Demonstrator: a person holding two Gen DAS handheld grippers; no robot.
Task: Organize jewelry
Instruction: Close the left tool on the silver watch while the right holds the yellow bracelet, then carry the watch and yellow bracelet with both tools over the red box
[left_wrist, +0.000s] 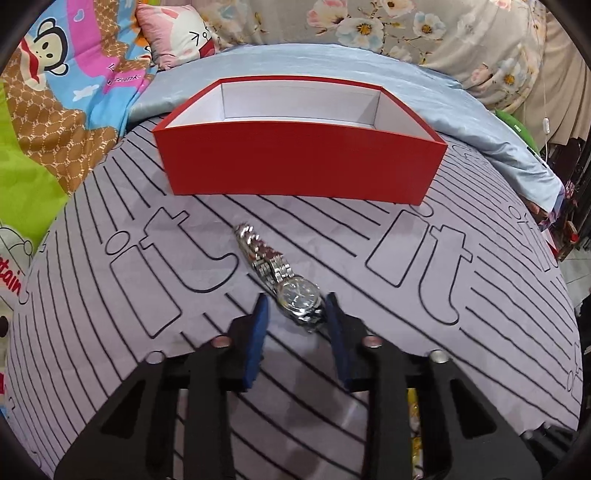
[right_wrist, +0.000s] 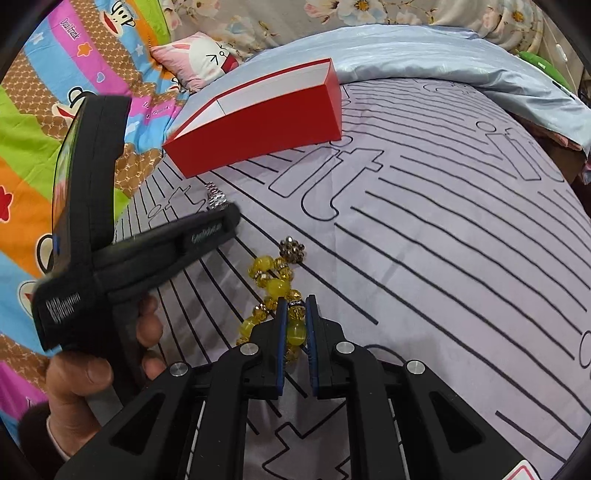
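Steel watch (left_wrist: 295, 295) betw. open left tongs (left_wrist: 295, 308), yellow beads (right_wrist: 295, 328) pinched in right tongs (right_wrist: 295, 301)

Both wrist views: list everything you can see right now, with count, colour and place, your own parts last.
box: 1, red outside, white inside, on the far side of the sheet
watch: 1, silver, dark dial, between the left gripper's pads
bracelet: 1, yellow beads, in the right gripper
sheet: 1, lilac with black lines, underneath
pillow: 1, pink and white, behind
left gripper: black, blue pads, around the watch
right gripper: shut on the bracelet
hand: 1, holding the left gripper
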